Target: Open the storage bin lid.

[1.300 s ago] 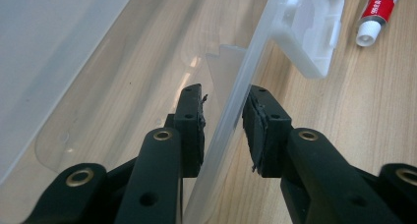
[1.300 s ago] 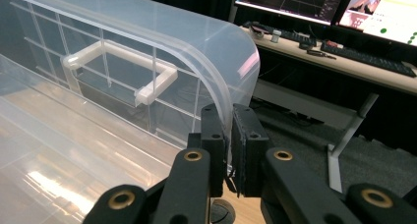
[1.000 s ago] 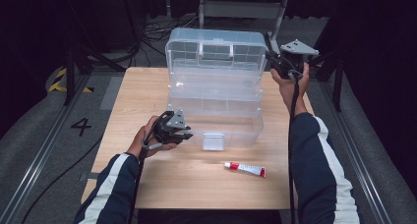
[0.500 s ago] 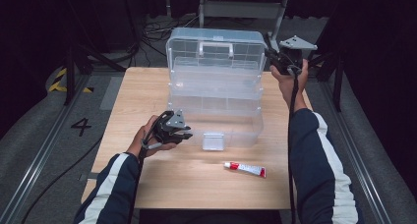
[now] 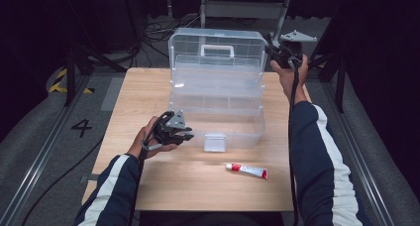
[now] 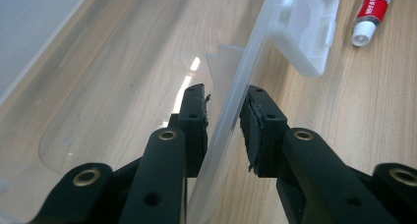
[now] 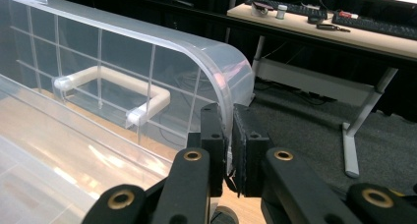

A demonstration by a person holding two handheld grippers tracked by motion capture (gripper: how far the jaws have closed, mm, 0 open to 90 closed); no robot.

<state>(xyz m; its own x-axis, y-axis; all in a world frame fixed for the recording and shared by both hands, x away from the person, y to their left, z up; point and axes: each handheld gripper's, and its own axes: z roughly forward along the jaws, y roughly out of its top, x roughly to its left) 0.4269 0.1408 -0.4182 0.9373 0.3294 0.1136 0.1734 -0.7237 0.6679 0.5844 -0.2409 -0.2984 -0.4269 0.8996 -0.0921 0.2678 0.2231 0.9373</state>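
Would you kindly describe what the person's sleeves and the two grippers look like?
Both sleeves are dark navy with a broad white stripe down the outside. The left gripper and the right gripper are black, each topped by a grey three-cornered plate, and a black cable trails from the right one. Up close, the jaws are black with brass-coloured rivets and rough dark pads.

Right gripper (image 5: 275,51), clamped on the lid (image 5: 216,47) edge of the clear box (image 5: 218,122), sits a bit further back and higher than a second ago. Lid swung with it, standing nearly upright now instead of leaning forward over the trays. White handle (image 5: 217,49) now facing out, level with the gripper, just off to its side.
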